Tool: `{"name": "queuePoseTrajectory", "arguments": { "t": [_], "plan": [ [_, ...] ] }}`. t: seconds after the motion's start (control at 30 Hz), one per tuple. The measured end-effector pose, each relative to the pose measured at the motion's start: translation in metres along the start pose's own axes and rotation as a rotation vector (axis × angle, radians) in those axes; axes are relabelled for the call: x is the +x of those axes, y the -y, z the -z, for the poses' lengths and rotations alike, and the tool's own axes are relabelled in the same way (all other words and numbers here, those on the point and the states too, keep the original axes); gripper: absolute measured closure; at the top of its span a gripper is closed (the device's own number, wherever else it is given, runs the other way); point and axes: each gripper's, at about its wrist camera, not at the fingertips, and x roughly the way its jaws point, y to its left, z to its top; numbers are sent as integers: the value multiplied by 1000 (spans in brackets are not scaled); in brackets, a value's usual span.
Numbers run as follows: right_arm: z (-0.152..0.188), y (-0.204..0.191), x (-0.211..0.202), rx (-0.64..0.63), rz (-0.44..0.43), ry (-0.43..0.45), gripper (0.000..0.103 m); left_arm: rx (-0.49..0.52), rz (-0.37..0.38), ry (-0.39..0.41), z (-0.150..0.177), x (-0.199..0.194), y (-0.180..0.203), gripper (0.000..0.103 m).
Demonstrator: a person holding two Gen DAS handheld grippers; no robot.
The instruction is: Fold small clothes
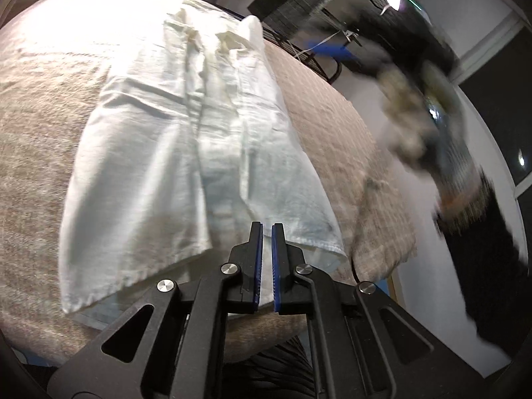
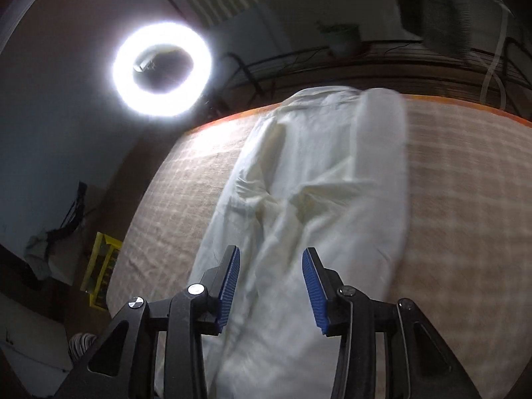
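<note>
A white woven cotton garment (image 1: 186, 153) lies stretched out on a beige checked tablecloth (image 1: 40, 126). It fills the middle of both frames, with both sides folded in toward its middle, so it makes a long narrow strip. In the left wrist view its hem is at the lower part of the frame and its collar end is at the top centre, in strong light.

The left gripper (image 1: 267, 227) is at the bottom centre of its frame. Its blue-padded fingers (image 1: 276, 266) are almost pressed together, with only a thin gap. The hem of the garment lies right at them, but I cannot tell if cloth is pinched between the pads.

In the right wrist view, the right gripper (image 2: 271, 256) is at the bottom centre with its fingers spread wide, over the near end of the garment (image 2: 299, 199), and nothing is between them. A bright round ring lamp (image 2: 162, 69) shines at the upper left of this frame. A small potted plant (image 2: 342, 38) stands beyond the far edge of the table, at the upper right.
</note>
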Motion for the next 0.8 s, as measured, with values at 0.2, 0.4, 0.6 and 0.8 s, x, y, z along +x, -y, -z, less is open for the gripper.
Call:
{"name": "queuePoseTrajectory", "arguments": {
  "t": [0.2,0.4,0.6,0.8],
  "plan": [
    [104,14,-36,55,83,-24,61,3,-31,33,-12,-16,-10,102],
    [174,24,-11,119,83,-125,61,2,-81,54,-22,-24,-19,101],
    [190,24,9,181,-72,-163,82,7,-68,-6,-39,-4,-17,75],
    [187,36,-11,304,-217,-106,100,18,-74,14,-46,4,-7,73]
  ]
}}
